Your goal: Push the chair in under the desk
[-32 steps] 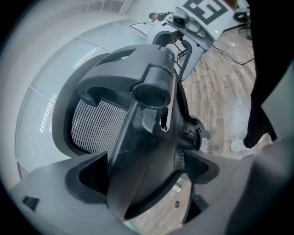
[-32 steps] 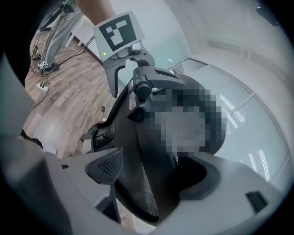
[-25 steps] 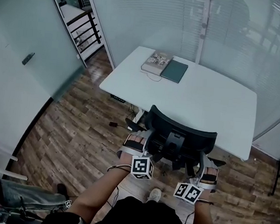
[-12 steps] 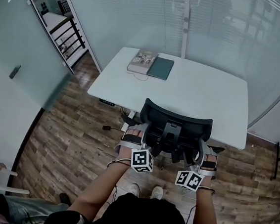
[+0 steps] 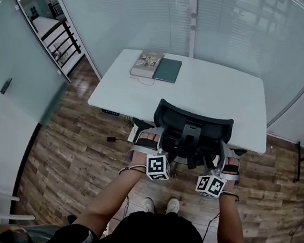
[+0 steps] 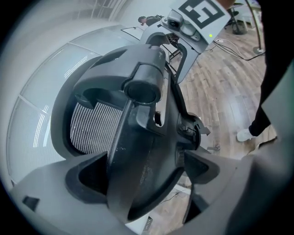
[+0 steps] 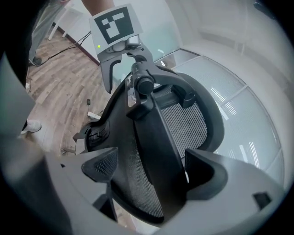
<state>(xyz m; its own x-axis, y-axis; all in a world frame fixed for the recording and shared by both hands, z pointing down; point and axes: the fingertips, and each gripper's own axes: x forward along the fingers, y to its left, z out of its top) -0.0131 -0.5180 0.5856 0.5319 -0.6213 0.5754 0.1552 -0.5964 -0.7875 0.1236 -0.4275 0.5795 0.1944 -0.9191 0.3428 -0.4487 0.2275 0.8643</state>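
Office chair [image 5: 193, 129], black with a mesh back, stands at the near edge of a white desk [image 5: 224, 99], its backrest facing the person. The backrest's long axis runs side to side, parallel to the desk's near edge, so the desk lies straight ahead of both tools and the push looks to be directly forward.

The left gripper [image 5: 157, 141] is clamped on the left rim of the backrest and the right gripper [image 5: 223, 151] on the right rim. Both are level with each other and neither is nearer the desk. In each gripper view the dark rim fills the gap between the jaws, with the pads pressed against it on both sides.

A book [image 5: 145, 63] and a green notebook [image 5: 167, 70] lie side by side at the desk's far-left corner, well apart from the chair.

The seat, wheels and armrests are hidden beneath the backrest and the desk top, so how far under the desk the chair already sits cannot be judged. Dark shapes on the wooden floor [image 5: 73, 153] under the desk are too small to identify.
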